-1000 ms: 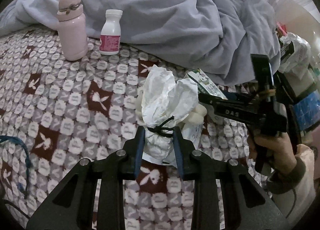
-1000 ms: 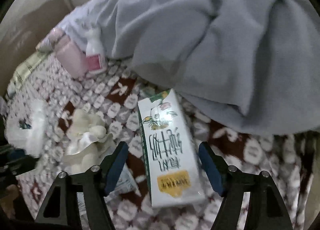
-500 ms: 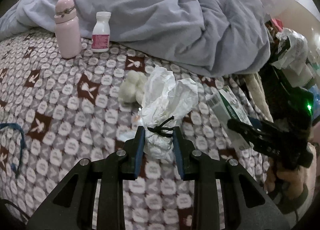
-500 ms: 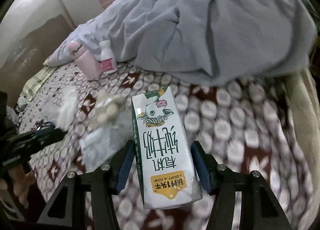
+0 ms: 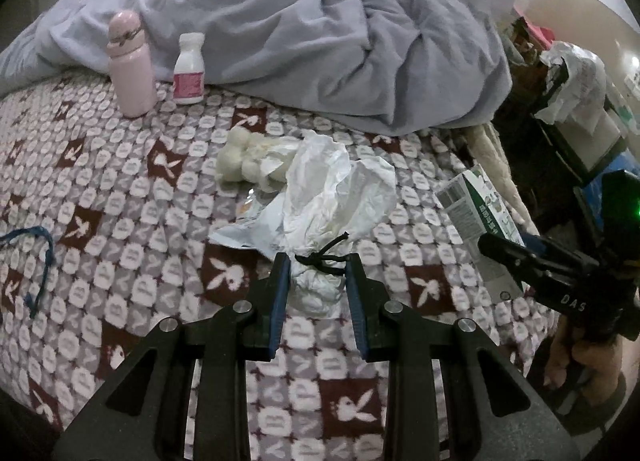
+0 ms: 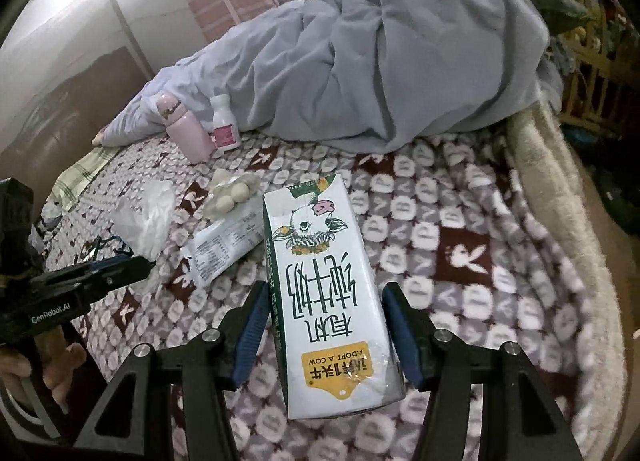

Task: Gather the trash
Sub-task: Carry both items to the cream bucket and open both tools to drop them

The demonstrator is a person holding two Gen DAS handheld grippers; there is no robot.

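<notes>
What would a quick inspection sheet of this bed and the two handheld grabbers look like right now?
Surface: patterned blanket in brown, grey and white, covering the bed.
Job's things: white tied bag; milk carton; flat wrapper lying on the blanket.
Clutter: pink flask and small white bottle, both upright; cream plush toy; rumpled grey duvet.
Grippers: left gripper shut on the bag's tied neck; right gripper shut on the carton.
Cables: blue cord on the blanket's left; black tie around the bag.
Surroundings: dim shelves with a crumpled bag beside the bed.
</notes>
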